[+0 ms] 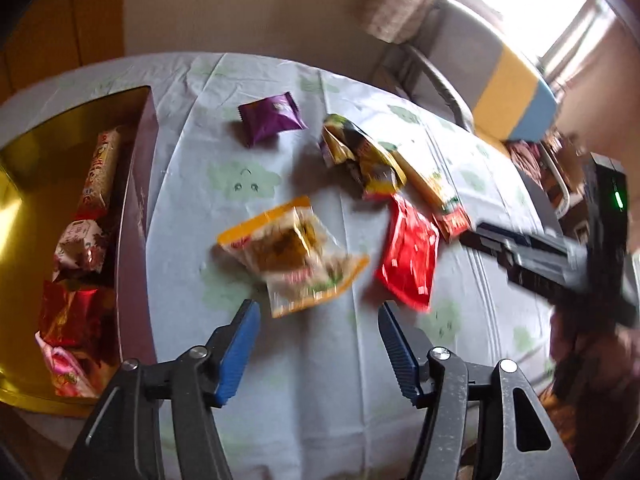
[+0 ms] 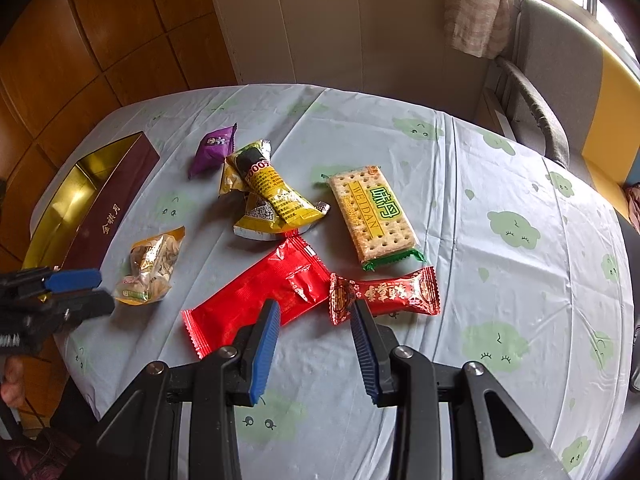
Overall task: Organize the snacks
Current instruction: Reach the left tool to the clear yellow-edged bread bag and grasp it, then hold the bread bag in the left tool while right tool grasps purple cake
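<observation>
Covering the table, a pale cloth (image 2: 460,200) is carrying a gold-lined box (image 2: 100,208) at nine o'clock, already holding several snacks. Loose packets are lying centrally: the cracker pack (image 2: 374,216) looking stiff but breakable, the red sachet (image 2: 260,296) looking light, crinkly and slippery, best pinched at a sealed end. Right gripper (image 2: 314,316) and left gripper (image 1: 316,316) are both hovering agape, gripping nothing.
</observation>
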Demonstrator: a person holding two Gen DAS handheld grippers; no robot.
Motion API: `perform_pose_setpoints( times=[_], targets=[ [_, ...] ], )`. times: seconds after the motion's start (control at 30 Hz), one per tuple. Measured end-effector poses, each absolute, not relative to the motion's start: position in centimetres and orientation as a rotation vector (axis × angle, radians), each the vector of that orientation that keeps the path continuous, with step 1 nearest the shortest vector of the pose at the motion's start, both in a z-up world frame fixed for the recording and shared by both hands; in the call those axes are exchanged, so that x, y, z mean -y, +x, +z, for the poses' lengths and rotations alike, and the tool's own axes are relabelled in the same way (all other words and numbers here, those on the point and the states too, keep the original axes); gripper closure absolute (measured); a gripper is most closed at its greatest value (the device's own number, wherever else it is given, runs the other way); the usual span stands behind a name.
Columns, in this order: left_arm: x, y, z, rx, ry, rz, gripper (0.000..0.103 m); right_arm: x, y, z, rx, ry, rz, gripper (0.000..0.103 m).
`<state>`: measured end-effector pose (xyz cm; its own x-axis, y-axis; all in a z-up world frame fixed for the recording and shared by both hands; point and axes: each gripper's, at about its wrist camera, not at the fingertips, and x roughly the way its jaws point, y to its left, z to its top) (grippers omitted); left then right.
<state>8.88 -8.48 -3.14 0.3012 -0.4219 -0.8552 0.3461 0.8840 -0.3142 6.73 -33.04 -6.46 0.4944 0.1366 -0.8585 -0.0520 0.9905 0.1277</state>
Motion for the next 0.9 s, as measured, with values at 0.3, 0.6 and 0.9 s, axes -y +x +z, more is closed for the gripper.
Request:
perform_pose_setpoints(
  times=[0.3, 0.6, 0.9],
  targets=[
    [9.6, 14.0, -5.9, -1.345, -0.239, -0.353, 0.034, 32.4, 6.7, -6.3, -1.041, 0.07, 0.129, 0.065],
    [11.6, 12.8, -7.0, -1.256, -0.046, -0.369, 0.049, 32.2, 6.5, -6.2, -1.029, 0.056, 0.133, 0.065],
    [10.1, 5.6, -6.7, -1.105, 0.185, -0.475, 0.058, 32.1, 6.4, -6.1, -1.005, 0.082, 0.181, 0.066]
  ],
)
